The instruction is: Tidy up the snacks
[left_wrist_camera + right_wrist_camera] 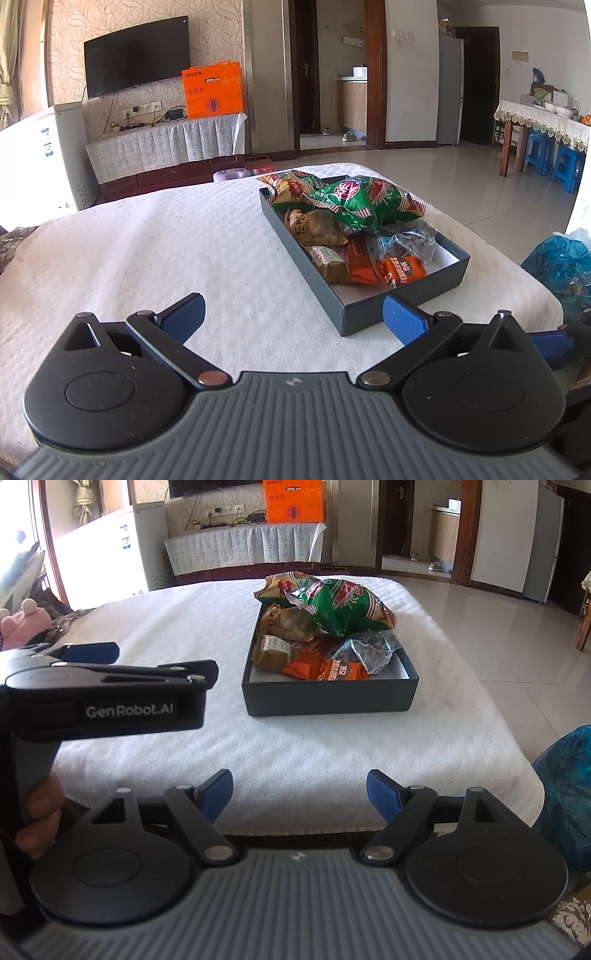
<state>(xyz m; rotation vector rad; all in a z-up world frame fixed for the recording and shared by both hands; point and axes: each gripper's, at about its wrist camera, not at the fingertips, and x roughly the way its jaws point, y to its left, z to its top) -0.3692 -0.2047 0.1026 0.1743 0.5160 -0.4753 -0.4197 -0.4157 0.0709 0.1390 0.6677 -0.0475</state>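
Dark grey box (328, 698) sits on the white textured cloth (184, 627) covering the surface, toward its right half and far end; the box's right wall lies near the cloth's right edge, with tiled floor (498, 627) beyond. Wide bare cloth to the left of the box and in front of it, up to the near edge.

Left gripper (293, 317) hovers low over the cloth, jaws wide, nothing between them; its right blue finger (404, 321) overlaps the box's near corner in the left wrist view, contact unclear. Right gripper (299, 794) sits at the near edge of the cloth, jaws wide and empty, well apart from the box. A hand (40, 819) grips the left gripper's handle.

The box is open-topped with a white lining, piled with snacks: large green bag (340, 605) on top at the far end, yellow-orange bag (277, 585) behind it, clear bag of pale round pieces (288, 624), olive-brown packet (273, 651), orange packets (325, 668), clear bag of dark pieces (369, 650). The front right corner of the box is bare.

Blue plastic bag (569, 786) lies off the right edge.
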